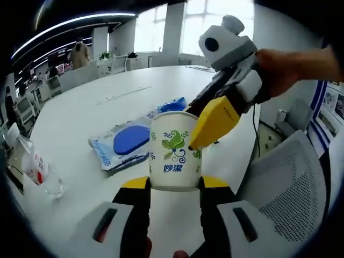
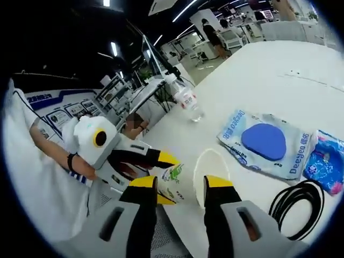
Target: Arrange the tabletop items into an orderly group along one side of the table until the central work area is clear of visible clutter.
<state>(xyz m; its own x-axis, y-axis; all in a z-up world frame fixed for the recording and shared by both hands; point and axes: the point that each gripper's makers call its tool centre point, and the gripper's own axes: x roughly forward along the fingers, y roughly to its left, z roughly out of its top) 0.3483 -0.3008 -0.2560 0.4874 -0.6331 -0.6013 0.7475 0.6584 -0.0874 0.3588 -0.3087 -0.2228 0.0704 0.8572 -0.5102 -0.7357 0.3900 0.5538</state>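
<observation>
left gripper [image 1: 174,183] clamps the paper cup [image 1: 174,149] by its base, held upright above the white table [image 1: 80,107] near its edge; the right gripper [image 2: 180,185], jaws apart, has one yellow jaw on the cup's rim. beyond lie a blue-pad packet [image 1: 126,141], blue pouch [image 2: 325,161], black cable [image 2: 298,207] and water bottle [image 2: 185,99]; far tabletop open.

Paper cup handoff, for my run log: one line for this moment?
paper cup: between left tool jaws | right tool: at cup rim | blue packet: on table

Paper cup [image 1: 175,149] reads "妙潔"; blue packet [image 2: 267,142] reads "Deeyeo".
</observation>
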